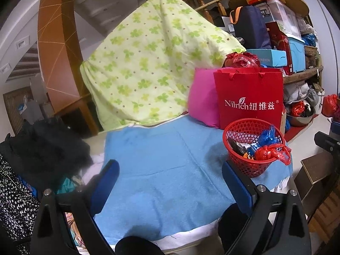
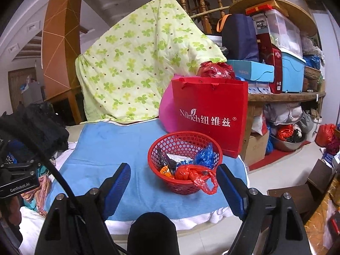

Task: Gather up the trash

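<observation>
A red mesh basket stands on the blue towel, at its right end. Inside lie a knotted red plastic bag hanging over the rim, a crumpled blue bag and several wrappers. My left gripper hovers open over the bare towel, the basket just beyond its right finger. My right gripper is open, its blue pads either side of the basket's near rim, touching nothing.
A red paper bag and a pink cushion stand behind the basket. A green-patterned quilt rises at the back. Dark clothes lie left. Cluttered shelves and a floor with bags are right.
</observation>
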`<state>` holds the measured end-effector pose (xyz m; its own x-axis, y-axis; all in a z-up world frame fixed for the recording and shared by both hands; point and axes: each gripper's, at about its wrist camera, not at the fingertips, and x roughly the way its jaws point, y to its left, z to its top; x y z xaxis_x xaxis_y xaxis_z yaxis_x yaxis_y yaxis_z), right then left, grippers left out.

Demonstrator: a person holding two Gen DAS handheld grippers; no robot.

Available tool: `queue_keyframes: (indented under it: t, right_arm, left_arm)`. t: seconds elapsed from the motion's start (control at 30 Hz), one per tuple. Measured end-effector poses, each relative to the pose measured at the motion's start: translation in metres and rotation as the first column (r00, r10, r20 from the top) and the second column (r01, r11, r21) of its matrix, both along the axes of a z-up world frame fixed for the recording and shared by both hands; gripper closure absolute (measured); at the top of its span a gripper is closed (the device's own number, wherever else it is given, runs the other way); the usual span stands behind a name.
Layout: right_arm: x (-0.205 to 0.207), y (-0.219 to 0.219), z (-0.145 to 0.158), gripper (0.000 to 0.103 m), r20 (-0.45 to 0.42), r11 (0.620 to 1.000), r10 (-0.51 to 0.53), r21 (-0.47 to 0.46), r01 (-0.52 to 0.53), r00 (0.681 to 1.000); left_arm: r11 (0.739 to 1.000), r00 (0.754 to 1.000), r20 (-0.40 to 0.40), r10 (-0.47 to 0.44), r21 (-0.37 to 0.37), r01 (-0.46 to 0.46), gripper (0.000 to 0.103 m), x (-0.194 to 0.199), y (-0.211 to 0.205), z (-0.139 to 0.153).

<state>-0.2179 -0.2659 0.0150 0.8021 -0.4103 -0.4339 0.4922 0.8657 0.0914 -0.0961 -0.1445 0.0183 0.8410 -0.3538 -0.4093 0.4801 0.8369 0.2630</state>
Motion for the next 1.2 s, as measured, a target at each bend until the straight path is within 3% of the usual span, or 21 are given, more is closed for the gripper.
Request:
queue_keyframes:
  t: [1.2]
  right_arm:
    - [0.001,-0.004,-0.007,0.018,-0.033,1.0,-0.016,0.019,0.016,0.999]
  left_arm:
    - [0.999,1.0,-0.013,-0.001,0.036,0.001,0.006,0.003,0.005,-0.012]
